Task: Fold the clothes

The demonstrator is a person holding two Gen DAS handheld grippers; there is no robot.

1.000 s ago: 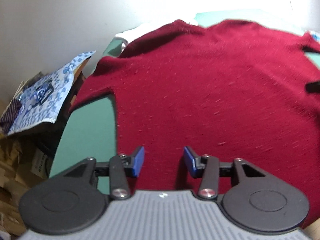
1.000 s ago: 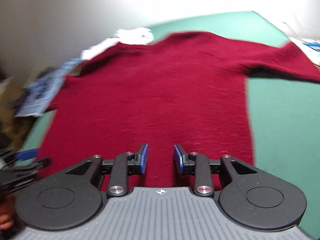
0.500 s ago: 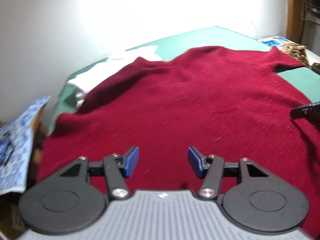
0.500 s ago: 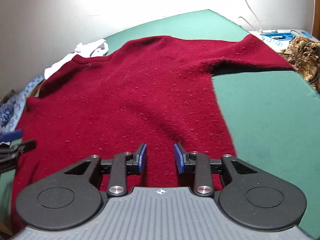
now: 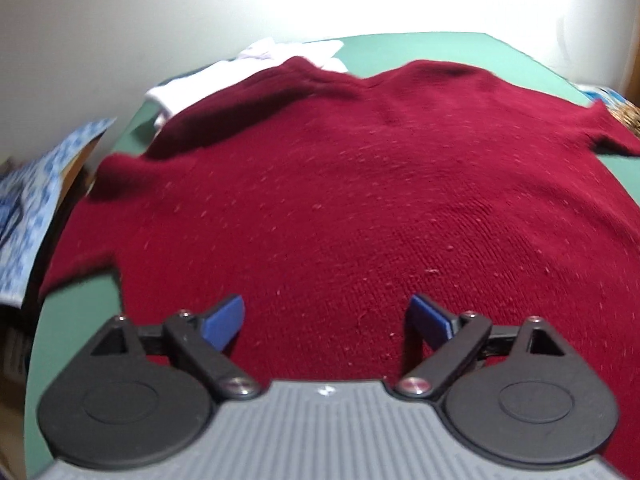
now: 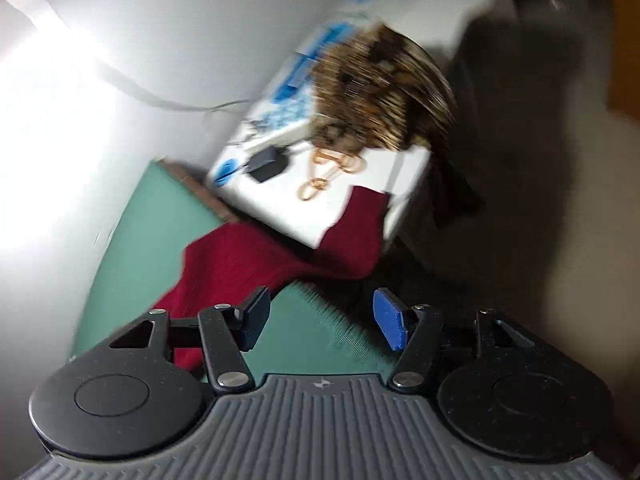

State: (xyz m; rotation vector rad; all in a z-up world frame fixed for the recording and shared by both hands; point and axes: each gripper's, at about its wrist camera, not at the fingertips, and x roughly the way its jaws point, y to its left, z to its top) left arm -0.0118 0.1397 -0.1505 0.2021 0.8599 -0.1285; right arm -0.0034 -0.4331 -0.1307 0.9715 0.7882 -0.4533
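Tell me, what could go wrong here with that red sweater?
The sweater's sleeve drapes off the green table onto a white box strewn with a charger and chain; pulling it could drag those along. The white garment under the red sweater might get folded in. Both grippers are opening, empty.

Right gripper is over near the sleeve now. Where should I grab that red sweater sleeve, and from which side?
Grip the red sweater sleeve near its cuff end, where it drapes up over the white box and lifts off the green table. Come from the table side; the right gripper is empty, jaws opening.
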